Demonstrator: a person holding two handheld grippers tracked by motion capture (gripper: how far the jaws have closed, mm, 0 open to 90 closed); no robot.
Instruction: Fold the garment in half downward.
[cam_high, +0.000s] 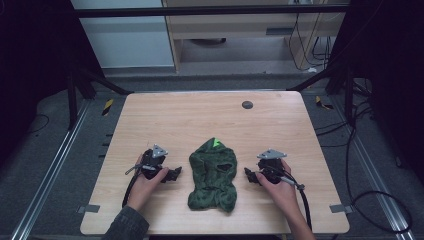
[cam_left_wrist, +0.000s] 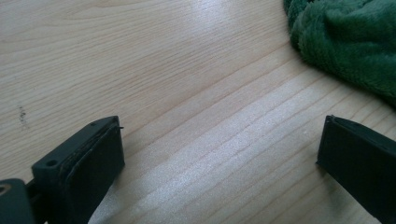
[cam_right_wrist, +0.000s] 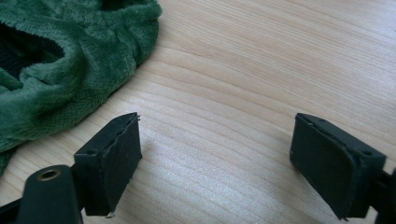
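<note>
Green fleece hooded garment (cam_high: 213, 174) flat on table (cam_high: 200, 115), between my 2 grippers, touching neither. Left gripper (cam_high: 176, 173) and right gripper (cam_high: 248, 175) both spread wide, nothing held. Judging soft, light, floppy, non-slip; I'd pinch side hems near each jaw pair.

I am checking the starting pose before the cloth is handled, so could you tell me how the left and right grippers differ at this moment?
The left gripper lies left of the green plush garment with its jaws pointing right; the right gripper lies on the opposite side with its jaws pointing left. In the left gripper view the garment sits at the upper right corner; in the right gripper view it sits at the upper left. Both are open, hand-held, low over the wooden table, and apart from the garment.
</note>
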